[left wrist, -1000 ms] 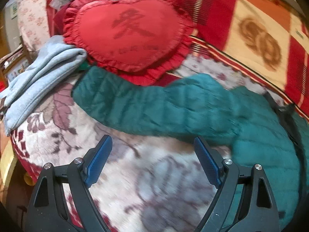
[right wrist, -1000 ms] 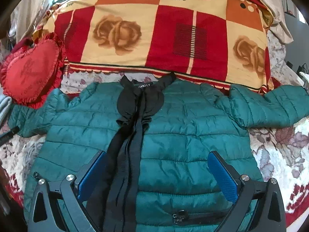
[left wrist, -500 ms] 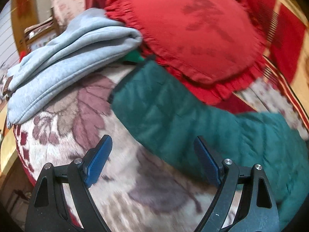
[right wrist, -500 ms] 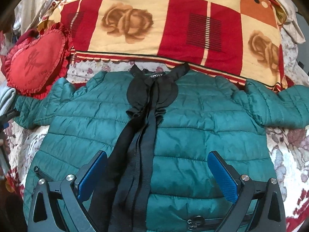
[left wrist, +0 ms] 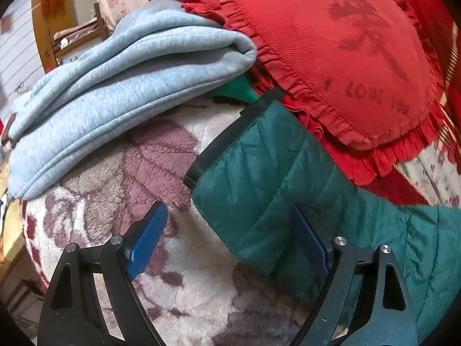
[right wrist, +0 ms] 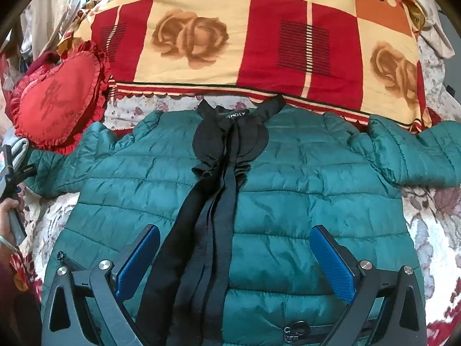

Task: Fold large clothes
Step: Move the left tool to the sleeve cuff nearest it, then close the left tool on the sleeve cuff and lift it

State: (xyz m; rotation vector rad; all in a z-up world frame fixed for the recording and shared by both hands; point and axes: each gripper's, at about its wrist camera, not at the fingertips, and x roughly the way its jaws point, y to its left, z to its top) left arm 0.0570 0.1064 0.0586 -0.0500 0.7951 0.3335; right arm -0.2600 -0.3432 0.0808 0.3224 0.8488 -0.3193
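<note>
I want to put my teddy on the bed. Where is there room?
Bare floral blanket shows between the grey folded sweatshirt and the green jacket's sleeve, by the left tongs. It's crowded farther back, where the sleeve's cuff, the sweatshirt and the red heart pillow meet.

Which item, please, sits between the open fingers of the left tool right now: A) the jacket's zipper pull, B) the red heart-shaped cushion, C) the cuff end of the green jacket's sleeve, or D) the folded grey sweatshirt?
C: in the left wrist view the left tool is open around the black-trimmed sleeve cuff of the green jacket, not yet closed on it.
</note>
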